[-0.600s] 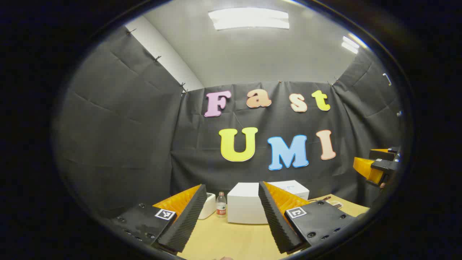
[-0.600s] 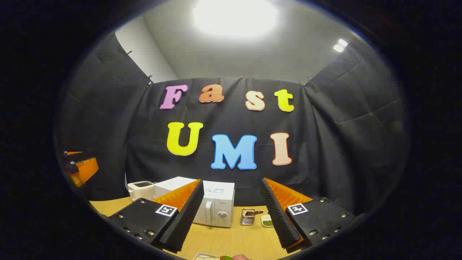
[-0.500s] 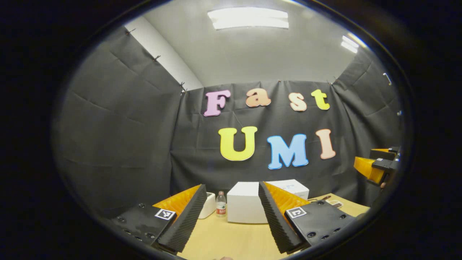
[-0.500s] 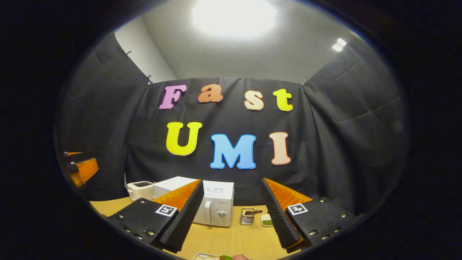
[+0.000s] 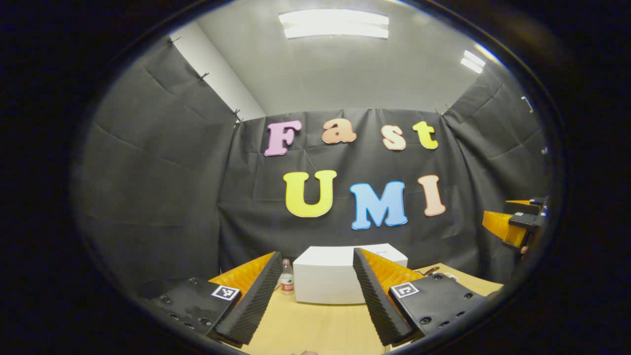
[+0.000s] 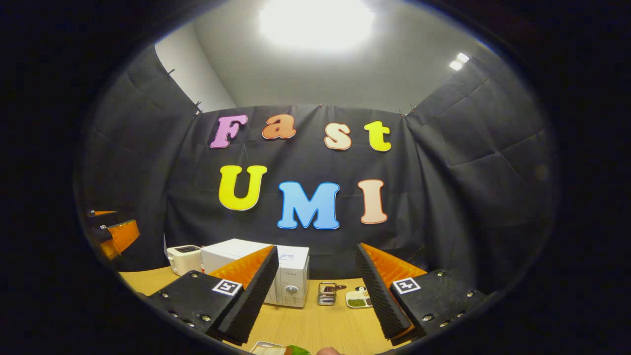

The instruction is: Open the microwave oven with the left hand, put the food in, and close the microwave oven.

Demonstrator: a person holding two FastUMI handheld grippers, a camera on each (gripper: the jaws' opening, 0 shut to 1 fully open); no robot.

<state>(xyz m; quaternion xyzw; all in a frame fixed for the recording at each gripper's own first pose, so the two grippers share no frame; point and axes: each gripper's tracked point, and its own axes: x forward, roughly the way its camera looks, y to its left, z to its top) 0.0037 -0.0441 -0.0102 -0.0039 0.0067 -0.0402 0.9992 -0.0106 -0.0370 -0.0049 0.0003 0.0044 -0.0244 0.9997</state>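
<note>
the left hand-held gripper (image 5: 315,296) hovers above the bench (image 5: 315,330) with its fingers spread and nothing between them. the microwave oven (image 5: 340,276) sits shut at the far side of the bench, a bottle (image 5: 286,283) just beside it. the right hand-held gripper (image 6: 315,296) is likewise spread and empty. the food (image 6: 296,350) lies on a plate (image 6: 263,348) at the near edge, below that gripper.

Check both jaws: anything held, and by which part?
Nothing held. Left gripper and right gripper both have jaws wide apart, with only the table and the distant microwave between them.
</note>
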